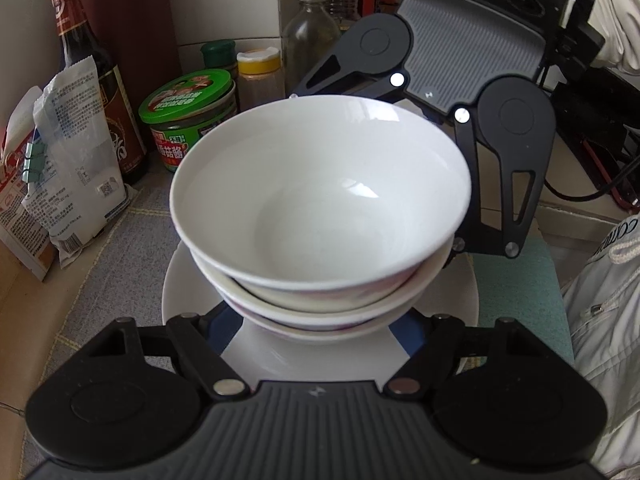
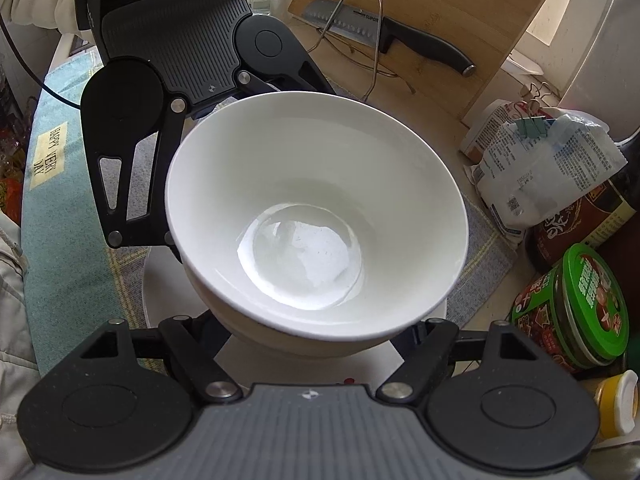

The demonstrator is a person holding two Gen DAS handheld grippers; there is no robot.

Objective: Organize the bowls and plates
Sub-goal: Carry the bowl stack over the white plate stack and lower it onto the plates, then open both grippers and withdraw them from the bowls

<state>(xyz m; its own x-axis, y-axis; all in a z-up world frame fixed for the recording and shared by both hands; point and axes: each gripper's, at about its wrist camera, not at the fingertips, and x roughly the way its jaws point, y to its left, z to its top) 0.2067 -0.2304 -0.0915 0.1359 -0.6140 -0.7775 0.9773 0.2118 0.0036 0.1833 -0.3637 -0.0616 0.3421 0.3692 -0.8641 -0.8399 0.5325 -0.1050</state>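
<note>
Each hand-held gripper, left (image 1: 316,332) and right (image 2: 316,336), closes on opposite sides of the bowl stack (image 1: 320,200), fingers hidden beneath the rims. The stack sits over a white plate (image 1: 180,288) on the tabletop mat (image 1: 112,248). I count three nested bowls and one plate. Uneven pull from either side could tilt the stack, sliding the top bowl off or knocking the jar (image 1: 188,120) far left.

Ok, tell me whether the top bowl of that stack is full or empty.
Empty. The top bowl shows only its bare white inside in both wrist views, glare on its bottom.
</note>
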